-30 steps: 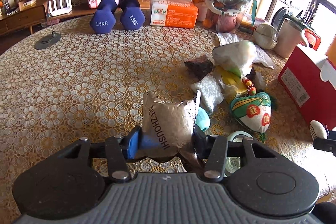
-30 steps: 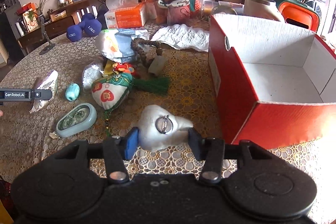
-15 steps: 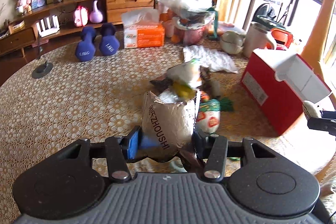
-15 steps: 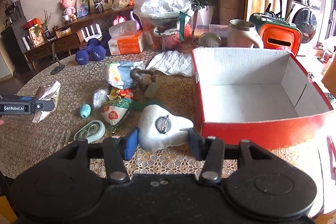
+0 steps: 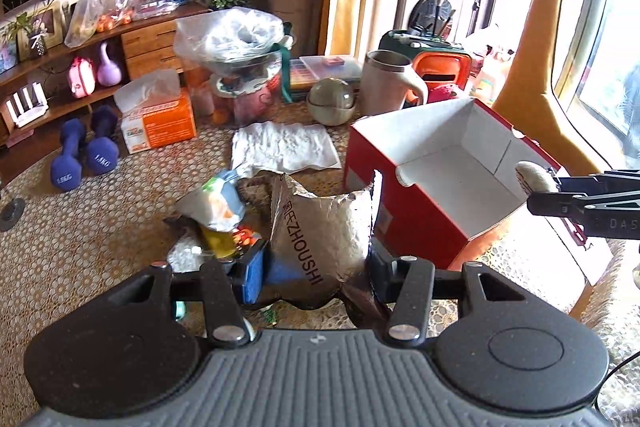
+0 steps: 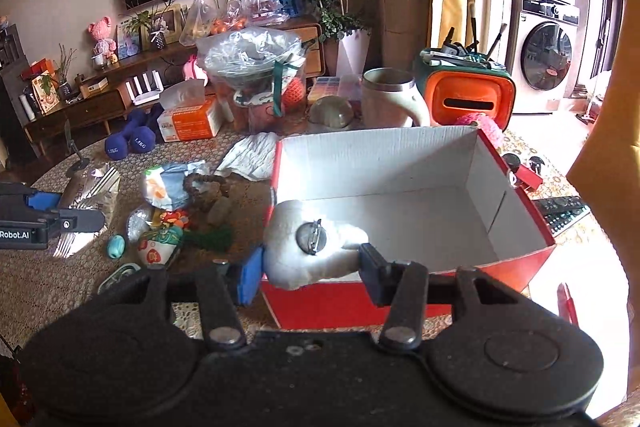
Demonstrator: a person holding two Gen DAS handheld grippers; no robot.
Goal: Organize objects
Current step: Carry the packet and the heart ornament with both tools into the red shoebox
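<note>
My left gripper (image 5: 316, 269) is shut on a silver foil packet (image 5: 324, 231) printed "ZHOUSHI" and holds it in the air, left of the open red box (image 5: 404, 223). The packet also shows in the right wrist view (image 6: 90, 195). My right gripper (image 6: 308, 273) is shut on a white plush piece with a metal pin (image 6: 312, 247), held over the near edge of the red box (image 6: 400, 301), whose white inside is bare. The plush tip and right gripper show in the left wrist view (image 5: 534, 179).
A pile of small items (image 6: 168, 215) lies left of the box: a snack bag, a bead string, a red-green pouch, a teal egg. A tissue box (image 5: 158, 125), blue dumbbells (image 5: 86, 155), a white cloth (image 5: 284, 147), a mug (image 6: 390, 99) and an orange case (image 6: 468, 99) stand behind.
Both grippers rose and moved toward the red box with their loads. The left swung right with the foil packet; the right carried the plush piece up over the box's near edge.
</note>
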